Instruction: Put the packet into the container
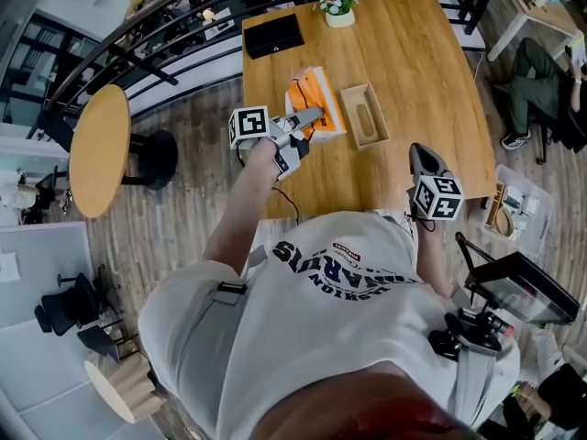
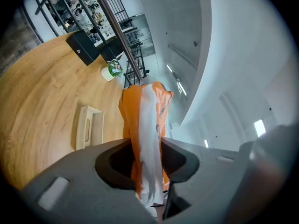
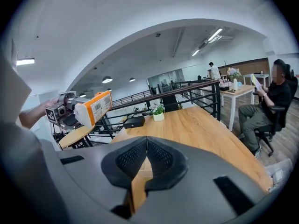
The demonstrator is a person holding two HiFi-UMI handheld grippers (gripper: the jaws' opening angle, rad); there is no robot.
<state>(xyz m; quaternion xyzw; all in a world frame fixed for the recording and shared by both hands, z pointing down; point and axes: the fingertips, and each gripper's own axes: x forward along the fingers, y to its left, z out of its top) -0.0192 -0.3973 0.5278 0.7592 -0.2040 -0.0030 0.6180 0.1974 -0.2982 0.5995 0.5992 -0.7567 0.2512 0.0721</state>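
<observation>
Right now your left gripper [image 1: 314,117] is clamped on the orange-and-white packet [image 2: 145,125], with its jaws narrow and pressed on the packet's lower end. It holds the packet in the air above the wooden counter [image 1: 413,62]. From the head view, the packet hangs just left of the open wooden container [image 1: 364,115], which rests on the counter. Your right gripper [image 1: 420,154] is over the counter's near right part, well apart from both, and its jaws are closed tip to tip on nothing. A black box [image 1: 273,35] and a small potted plant [image 1: 337,7] stand at the counter's far end.
</observation>
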